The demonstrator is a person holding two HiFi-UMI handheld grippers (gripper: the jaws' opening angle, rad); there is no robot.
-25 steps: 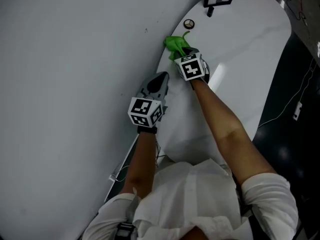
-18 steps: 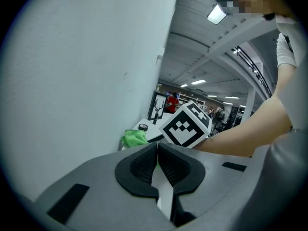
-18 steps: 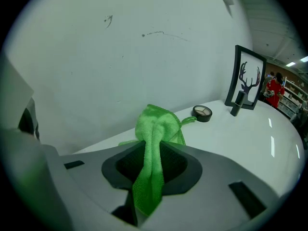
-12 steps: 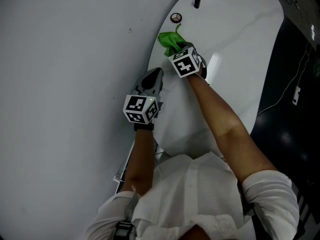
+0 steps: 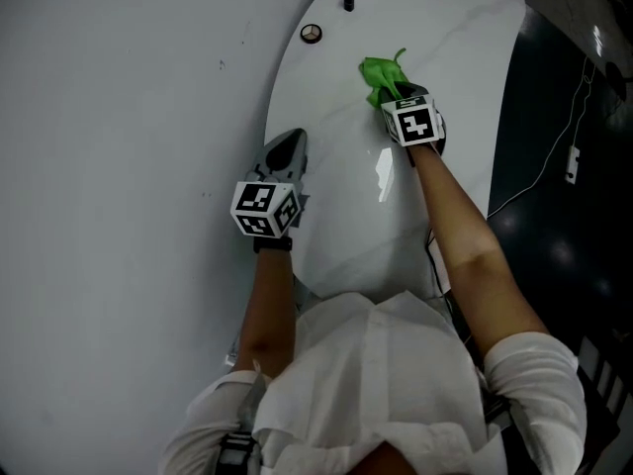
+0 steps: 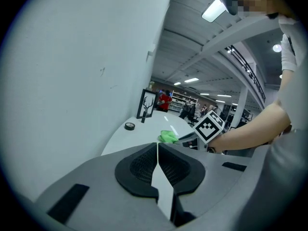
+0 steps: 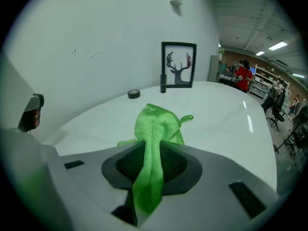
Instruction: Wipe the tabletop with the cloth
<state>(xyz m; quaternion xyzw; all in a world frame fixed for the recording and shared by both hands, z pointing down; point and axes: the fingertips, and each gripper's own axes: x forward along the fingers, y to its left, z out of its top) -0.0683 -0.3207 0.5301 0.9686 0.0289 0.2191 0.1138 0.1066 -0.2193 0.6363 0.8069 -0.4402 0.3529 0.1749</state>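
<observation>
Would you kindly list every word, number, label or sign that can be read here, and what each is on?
Nothing here can be read as text.
Left marker cube, right marker cube: black-and-white square patterns, no letters.
Framed picture: antlers drawing, no caption visible.
Green cloth: no tag or print shows.
Shop shelves far behind: signs too blurred to read.
</observation>
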